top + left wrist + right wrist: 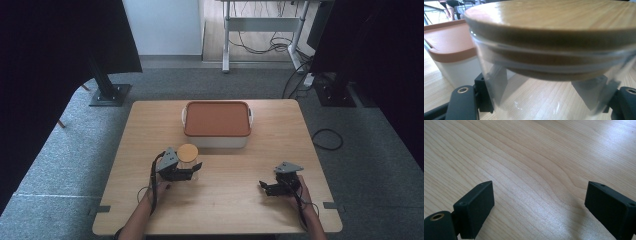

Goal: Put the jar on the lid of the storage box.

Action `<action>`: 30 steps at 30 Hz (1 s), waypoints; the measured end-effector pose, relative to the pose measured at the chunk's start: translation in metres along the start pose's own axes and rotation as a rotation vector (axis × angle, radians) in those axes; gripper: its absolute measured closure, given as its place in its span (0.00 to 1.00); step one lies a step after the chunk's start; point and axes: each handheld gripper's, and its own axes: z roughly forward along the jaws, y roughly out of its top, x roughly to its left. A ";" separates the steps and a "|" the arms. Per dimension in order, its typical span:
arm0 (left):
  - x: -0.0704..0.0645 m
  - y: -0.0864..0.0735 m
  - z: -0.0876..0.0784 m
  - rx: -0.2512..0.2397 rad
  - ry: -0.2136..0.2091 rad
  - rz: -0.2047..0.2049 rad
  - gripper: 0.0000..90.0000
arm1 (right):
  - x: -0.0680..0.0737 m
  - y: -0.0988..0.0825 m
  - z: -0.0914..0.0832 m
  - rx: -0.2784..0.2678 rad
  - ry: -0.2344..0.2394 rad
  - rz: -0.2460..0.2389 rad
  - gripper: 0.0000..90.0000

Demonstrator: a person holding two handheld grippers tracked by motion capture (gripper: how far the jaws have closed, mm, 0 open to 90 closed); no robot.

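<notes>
Centrally on the wooden table (225, 175), toward its far edge, sits a white rectangular container (217, 140) closed by a terracotta-coloured lid (217, 118). Just in front of its left corner stands a clear glass jar (189, 161) capped with a round wooden lid (187, 151). The left gripper (192, 171), held in the person's left hand (161, 189), is positioned at this jar with one jaw on each side of the glass. In the left gripper view the jar (549, 82) stands upright between the two black jaws, and the pads (497, 80) are seen through the glass wall, pressed against it, so this gripper is clasping the jar. The wooden lid (554, 17) spans the upper part of that view, and the white container (456, 67) lies beyond at the left. The right gripper (267, 188), held in the right hand (302, 196), rests low over bare table at the near right, well apart from the jar. In the right gripper view its jaws stand wide apart with nothing between them over the wood grain (531, 170).
</notes>
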 end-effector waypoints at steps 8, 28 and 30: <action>0.000 0.000 0.000 -0.002 0.006 -0.003 0.28 | 0.000 0.000 0.000 0.000 -0.001 0.000 0.09; -0.004 0.002 0.002 -0.003 0.003 0.004 0.28 | 0.000 0.000 0.000 0.001 -0.002 0.002 0.10; -0.005 0.004 0.002 -0.010 -0.001 0.002 0.28 | 0.000 0.000 0.000 0.001 -0.002 0.002 0.10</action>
